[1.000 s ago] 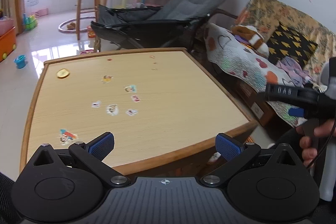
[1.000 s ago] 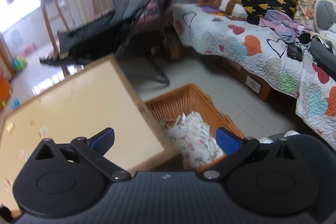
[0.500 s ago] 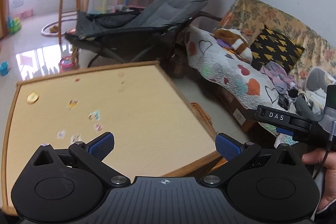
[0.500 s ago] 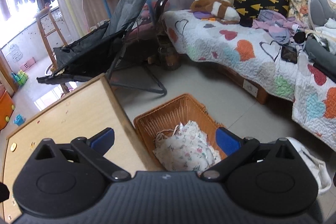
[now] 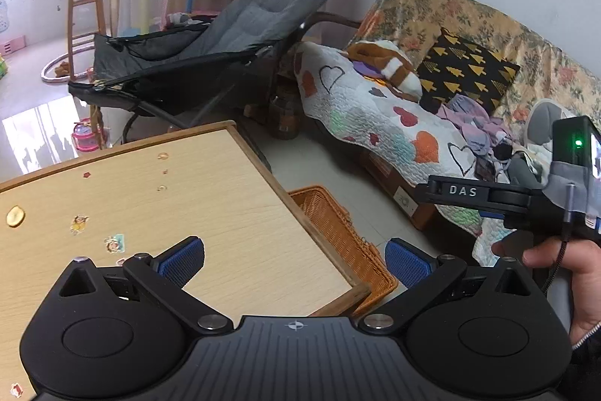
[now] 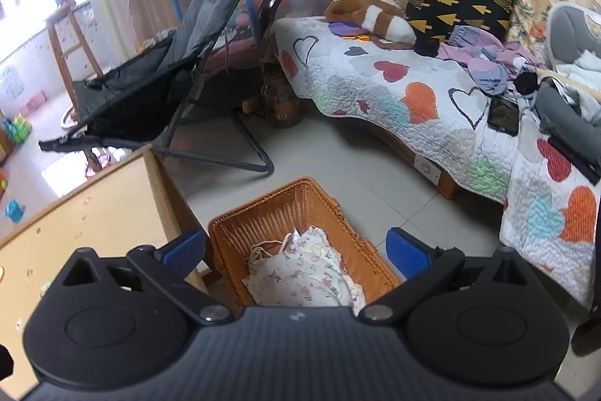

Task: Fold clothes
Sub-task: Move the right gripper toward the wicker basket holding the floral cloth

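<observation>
1. Right hand-held gripper (image 6: pixel 296 248): jaws spread wide, blue pads far apart, nothing between them; held above the floor and looking down.
2. Floral garment (image 6: pixel 304 275): white with small flowers and thin straps, crumpled in an orange wicker basket (image 6: pixel 270 209); seen directly below and between the right hand-held gripper's open fingers, not touched.
3. Basket on the tiled floor, just beside the corner of the wooden desk (image 6: pixel 94 213).
4. Left hand-held gripper (image 5: pixel 295 256): also wide open and empty, held over the near right corner of the desk (image 5: pixel 225 198), stickers (image 5: pixel 114 243) scattered on its top.
5. In the left view, the basket (image 5: pixel 330 220) at the desk's right edge, garment hidden; right hand (image 5: pixel 567 273) gripping its tool at far right.
6. Behind: quilted sofa (image 6: pixel 394 81) with hearts, strewn with more clothes; grey folding chair (image 6: pixel 180 62).
</observation>
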A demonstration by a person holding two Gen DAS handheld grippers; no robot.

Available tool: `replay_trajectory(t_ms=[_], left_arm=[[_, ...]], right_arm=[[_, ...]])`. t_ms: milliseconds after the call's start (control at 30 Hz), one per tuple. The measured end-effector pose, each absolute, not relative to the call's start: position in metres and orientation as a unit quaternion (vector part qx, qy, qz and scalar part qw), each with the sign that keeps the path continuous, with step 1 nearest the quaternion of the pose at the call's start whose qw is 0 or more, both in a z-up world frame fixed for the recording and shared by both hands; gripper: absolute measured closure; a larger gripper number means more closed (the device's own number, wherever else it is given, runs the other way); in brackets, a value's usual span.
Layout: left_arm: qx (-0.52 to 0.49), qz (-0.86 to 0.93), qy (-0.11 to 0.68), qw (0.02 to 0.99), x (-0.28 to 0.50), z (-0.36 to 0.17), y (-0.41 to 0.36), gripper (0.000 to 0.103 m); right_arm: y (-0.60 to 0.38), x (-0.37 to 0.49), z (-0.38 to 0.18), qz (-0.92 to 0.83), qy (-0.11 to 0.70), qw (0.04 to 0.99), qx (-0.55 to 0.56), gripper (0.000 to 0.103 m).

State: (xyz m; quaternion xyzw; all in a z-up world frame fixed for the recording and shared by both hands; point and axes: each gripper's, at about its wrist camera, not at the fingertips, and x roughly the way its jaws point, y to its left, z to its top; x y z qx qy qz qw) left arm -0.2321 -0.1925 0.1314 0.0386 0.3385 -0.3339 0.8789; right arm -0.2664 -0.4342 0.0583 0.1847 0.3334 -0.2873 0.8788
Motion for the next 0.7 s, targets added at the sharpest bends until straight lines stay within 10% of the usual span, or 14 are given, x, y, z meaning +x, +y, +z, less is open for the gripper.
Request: replay_trajectory(t_ms=[700], left_arm=[[0.038, -0.336, 0.401, 0.851, -0.178, 0.079, -0.231, 0.000]], right_arm=[[-0.471, -0.214, 0.003, -0.285, 0.443, 0.829, 0.189, 0.000]])
